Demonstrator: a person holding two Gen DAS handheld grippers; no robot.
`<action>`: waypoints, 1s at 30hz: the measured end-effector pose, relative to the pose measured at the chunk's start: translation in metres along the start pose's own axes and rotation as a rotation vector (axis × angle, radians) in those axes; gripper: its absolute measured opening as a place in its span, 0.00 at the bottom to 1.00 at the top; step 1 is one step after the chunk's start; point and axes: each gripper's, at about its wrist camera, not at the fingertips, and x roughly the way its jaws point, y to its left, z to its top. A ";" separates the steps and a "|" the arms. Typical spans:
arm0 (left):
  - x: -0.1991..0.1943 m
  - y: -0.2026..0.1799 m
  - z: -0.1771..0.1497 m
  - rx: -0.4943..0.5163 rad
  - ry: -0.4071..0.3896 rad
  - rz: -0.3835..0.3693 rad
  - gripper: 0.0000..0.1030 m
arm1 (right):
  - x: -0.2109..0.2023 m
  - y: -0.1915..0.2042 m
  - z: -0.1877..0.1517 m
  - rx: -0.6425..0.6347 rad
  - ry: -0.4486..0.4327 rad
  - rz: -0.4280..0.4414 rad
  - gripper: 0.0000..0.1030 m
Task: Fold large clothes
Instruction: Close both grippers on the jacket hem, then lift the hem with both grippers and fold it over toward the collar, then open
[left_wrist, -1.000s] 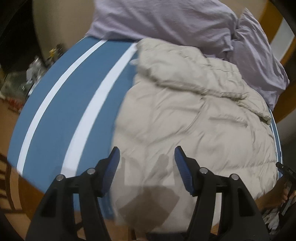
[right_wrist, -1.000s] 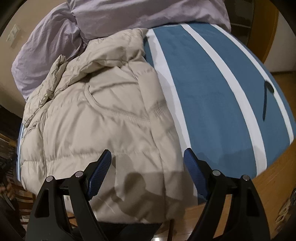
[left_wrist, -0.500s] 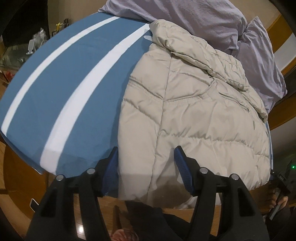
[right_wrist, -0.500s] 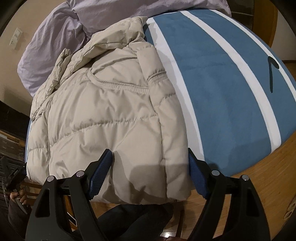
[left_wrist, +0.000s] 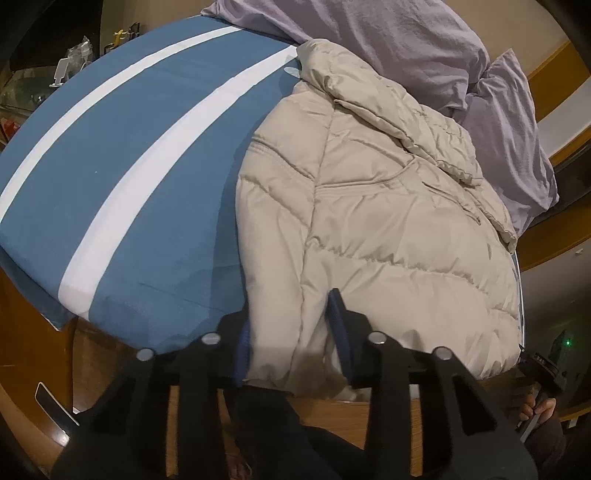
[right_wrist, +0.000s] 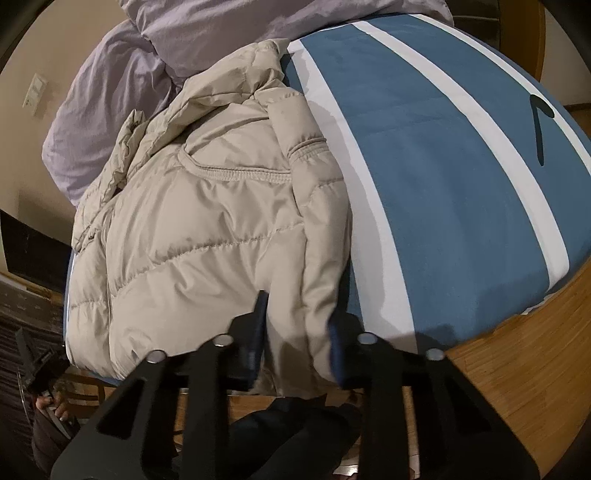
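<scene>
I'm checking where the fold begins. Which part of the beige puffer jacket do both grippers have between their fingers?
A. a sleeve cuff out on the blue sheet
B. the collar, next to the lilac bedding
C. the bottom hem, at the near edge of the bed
C: the left gripper and the right gripper are closing on the hem corners of the beige puffer jacket at the near bed edge.

The right gripper (right_wrist: 295, 325) is closing its fingers (right_wrist: 258, 328) on the beige puffer jacket's (right_wrist: 207, 221) hem.

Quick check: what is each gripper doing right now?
Left gripper: closing on the jacket hem, pads pressing.
Right gripper: closing on the hem, pads pressing.
</scene>
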 end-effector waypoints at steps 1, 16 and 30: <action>-0.001 -0.001 0.000 0.001 -0.002 -0.001 0.31 | -0.001 0.001 0.000 -0.001 -0.005 0.002 0.20; -0.035 -0.018 0.011 0.059 -0.100 -0.001 0.10 | -0.026 0.029 0.016 -0.060 -0.120 -0.038 0.09; -0.078 -0.053 0.070 0.118 -0.254 -0.012 0.09 | -0.053 0.069 0.066 -0.146 -0.252 -0.045 0.09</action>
